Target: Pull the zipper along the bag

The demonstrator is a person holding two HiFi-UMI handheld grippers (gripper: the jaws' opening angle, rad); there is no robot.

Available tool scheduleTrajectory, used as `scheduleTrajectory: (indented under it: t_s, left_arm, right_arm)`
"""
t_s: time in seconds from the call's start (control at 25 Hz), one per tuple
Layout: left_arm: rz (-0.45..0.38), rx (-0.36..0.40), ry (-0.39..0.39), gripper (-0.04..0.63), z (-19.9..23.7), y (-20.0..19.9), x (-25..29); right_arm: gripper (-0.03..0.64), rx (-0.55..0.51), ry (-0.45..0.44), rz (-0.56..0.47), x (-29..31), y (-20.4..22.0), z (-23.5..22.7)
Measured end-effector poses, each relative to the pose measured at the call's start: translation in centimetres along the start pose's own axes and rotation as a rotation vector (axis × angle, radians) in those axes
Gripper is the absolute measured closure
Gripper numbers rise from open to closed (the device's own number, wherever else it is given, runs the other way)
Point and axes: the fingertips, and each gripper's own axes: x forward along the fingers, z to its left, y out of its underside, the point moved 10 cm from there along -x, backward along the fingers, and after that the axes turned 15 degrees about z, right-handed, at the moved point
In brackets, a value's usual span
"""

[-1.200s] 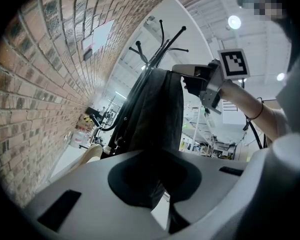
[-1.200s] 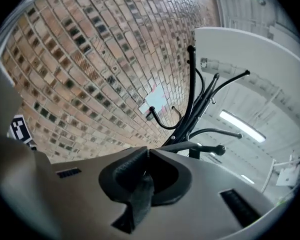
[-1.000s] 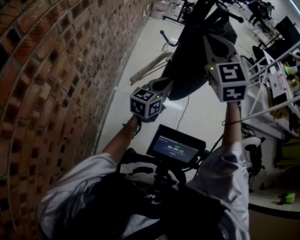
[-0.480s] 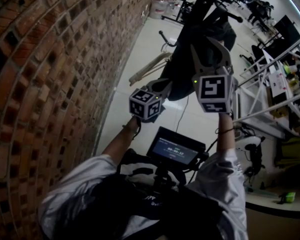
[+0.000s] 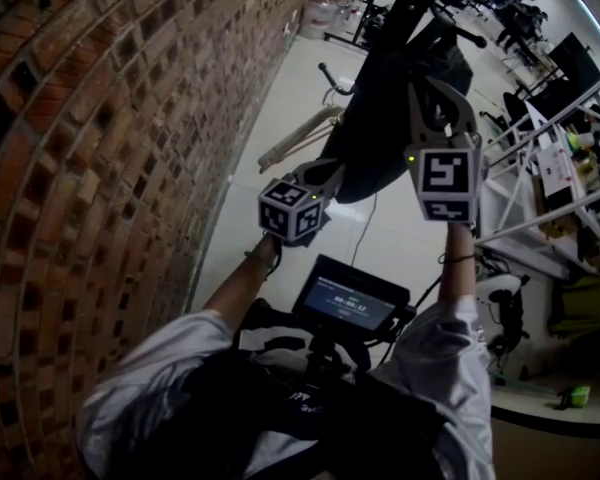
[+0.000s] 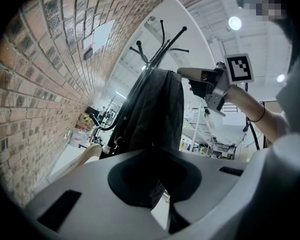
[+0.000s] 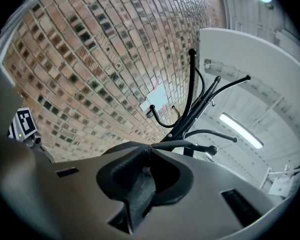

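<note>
A black bag (image 5: 380, 118) hangs from a black coat stand (image 6: 157, 39). My left gripper (image 5: 338, 173) is shut on the bag's lower edge, and dark fabric (image 6: 155, 184) fills the gap between its jaws (image 6: 157, 156). My right gripper (image 5: 435, 86) is higher up, at the bag's upper right side, and shows there in the left gripper view (image 6: 184, 74). Its jaws have just been closing. In the right gripper view a strip of black fabric (image 7: 140, 189) is pinched between them (image 7: 150, 151). I cannot make out the zipper pull.
A brick wall (image 5: 100, 168) runs close along the left. A small lit screen (image 5: 350, 298) sits on a rig at the person's chest. Metal shelving (image 5: 550, 188) stands at the right. A wooden hanger (image 5: 300, 133) lies on the pale floor beyond the bag.
The right gripper spread its fingers wide and shifted left, then narrowed them on the bag's fabric and rolled a little. The left gripper and the bag's lower edge stayed put.
</note>
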Motion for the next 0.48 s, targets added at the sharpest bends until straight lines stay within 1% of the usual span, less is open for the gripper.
scheduleTrajectory:
  t_s: [0.08,0.12,0.16,0.28,0.48]
  left_arm:
    - [-0.004,-0.005,0.006,0.577,0.0,0.0,0.0]
    - [-0.004,-0.004,0.009,0.577,0.0,-0.1,0.0]
    - [-0.002,-0.002,0.007,0.577,0.0,-0.1,0.0]
    - [0.003,0.0,-0.004,0.577,0.0,-0.1,-0.1]
    - [0.001,-0.001,0.002,0.577,-0.1,-0.1,0.0]
  right_arm:
    - [0.577,-0.009,0.006,-0.009,0.1,0.0,0.1]
    - [0.577,0.01,0.0,-0.011,0.1,0.1,0.1]
    - [0.575,0.055,-0.016,-0.009,0.1,0.3,0.1]
    - [0.572,0.222,-0.112,0.009,0.3,0.6,-0.7]
    - [0.569,0.336,-0.261,0.029,1.0,1.1,-2.1]
